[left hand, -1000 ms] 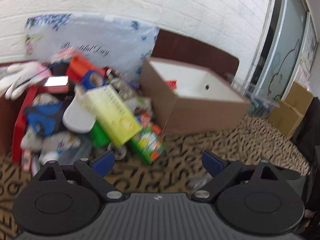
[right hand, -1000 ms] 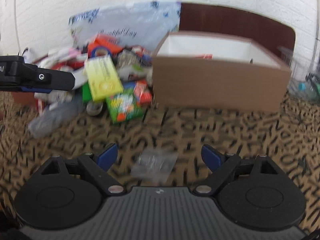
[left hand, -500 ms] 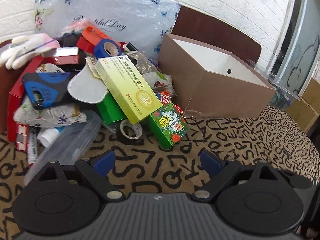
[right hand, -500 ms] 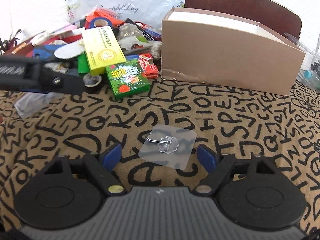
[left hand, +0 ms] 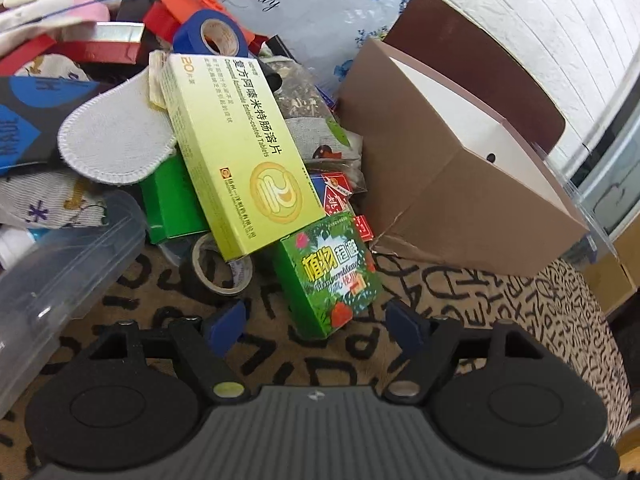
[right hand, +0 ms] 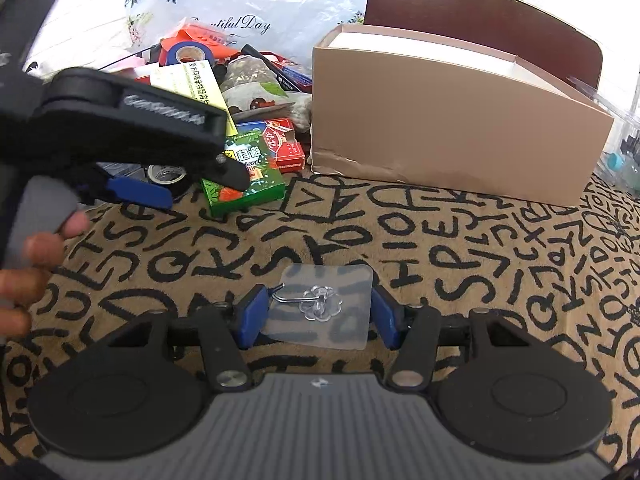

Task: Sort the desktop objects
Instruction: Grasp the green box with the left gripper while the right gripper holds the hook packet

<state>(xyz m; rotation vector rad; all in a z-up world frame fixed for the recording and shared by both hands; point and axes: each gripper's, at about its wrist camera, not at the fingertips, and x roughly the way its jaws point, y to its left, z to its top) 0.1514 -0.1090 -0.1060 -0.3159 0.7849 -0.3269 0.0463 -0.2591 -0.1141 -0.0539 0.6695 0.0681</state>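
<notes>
Left wrist view: the left hand-held gripper (left hand: 316, 326) hangs wide and empty just before the green printed cardboard box (left hand: 330, 276) at the pile's edge; straddle its narrow sides squarely. What lies under the pile is hidden.

Right wrist view: the right hand-held gripper (right hand: 318, 318), half-spread, brackets the clear square adhesive hook (right hand: 322, 306) flat on the letter-patterned table (right hand: 480, 248). Whether the pads touch it is unclear.

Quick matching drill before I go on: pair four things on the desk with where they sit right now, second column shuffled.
1. clear adhesive hook
2. yellow tablet box
3. blue tape roll
4. green box

A. at the back of the pile
B. between the right claw fingers
C. just ahead of the left claw
D. leaning across the pile, over a tape ring

Pairs: 1-B, 2-D, 3-A, 4-C
</notes>
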